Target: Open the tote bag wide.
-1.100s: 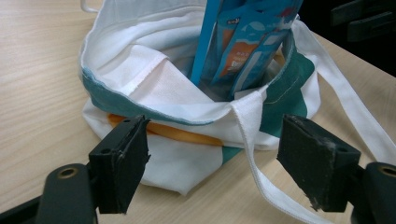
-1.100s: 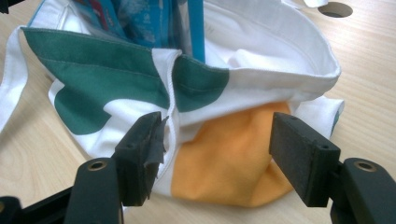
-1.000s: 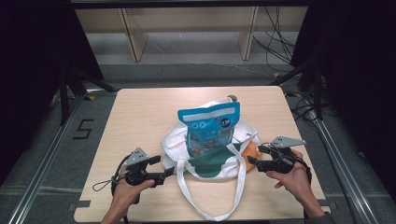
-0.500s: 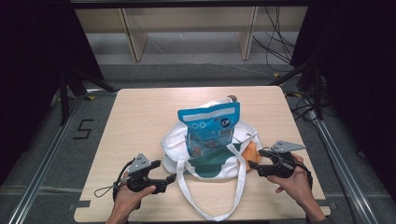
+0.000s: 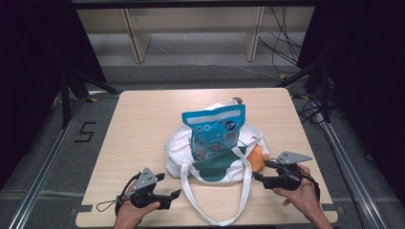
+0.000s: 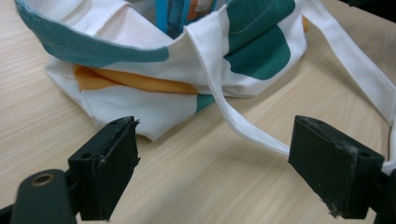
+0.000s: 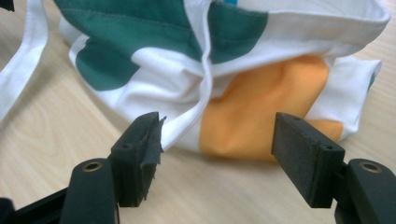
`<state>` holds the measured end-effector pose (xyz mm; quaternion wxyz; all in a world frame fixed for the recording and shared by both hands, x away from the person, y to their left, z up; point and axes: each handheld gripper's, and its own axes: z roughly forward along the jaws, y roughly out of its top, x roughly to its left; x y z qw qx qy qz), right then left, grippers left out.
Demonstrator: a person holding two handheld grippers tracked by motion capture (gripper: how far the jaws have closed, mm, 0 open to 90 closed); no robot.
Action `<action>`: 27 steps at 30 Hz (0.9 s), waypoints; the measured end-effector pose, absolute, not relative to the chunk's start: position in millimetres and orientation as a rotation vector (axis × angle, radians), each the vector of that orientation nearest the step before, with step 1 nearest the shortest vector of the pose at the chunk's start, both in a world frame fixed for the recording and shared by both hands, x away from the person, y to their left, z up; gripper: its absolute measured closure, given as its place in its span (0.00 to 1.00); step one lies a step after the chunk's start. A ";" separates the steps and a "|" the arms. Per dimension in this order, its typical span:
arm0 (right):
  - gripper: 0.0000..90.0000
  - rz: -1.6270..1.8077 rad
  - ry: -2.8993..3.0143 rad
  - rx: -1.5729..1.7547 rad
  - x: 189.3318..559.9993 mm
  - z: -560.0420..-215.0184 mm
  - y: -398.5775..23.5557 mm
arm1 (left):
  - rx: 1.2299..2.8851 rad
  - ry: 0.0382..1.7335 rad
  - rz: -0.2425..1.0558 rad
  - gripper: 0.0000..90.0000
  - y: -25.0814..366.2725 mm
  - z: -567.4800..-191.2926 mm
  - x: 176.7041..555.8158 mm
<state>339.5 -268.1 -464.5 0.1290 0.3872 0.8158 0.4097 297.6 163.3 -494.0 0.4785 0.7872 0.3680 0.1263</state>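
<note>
Tote bag (image 5: 215, 160) sits mid-table (image 5: 143, 124), blue snack pouch (image 5: 213, 129) standing upright in its mouth. Left tool (image 5: 173, 194) low beside the bag's near-left corner — jaws have just been opening, now wide apart, clamping nothing; one white strap (image 6: 243, 128) lies on the table between them. Right tool (image 5: 259, 175) at the bag's orange corner — jaws apart, empty.

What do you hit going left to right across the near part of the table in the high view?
Left tool → looped white strap of the tote bag → right tool. The blue snack pouch stands in the bag, farther back, so it is left out of the order.
</note>
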 end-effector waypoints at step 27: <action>0.28 1.089 2.468 1.106 285.8 -490.5 -269.5 | 2.043 0.859 0.329 0.17 150.1 -500.7 274.0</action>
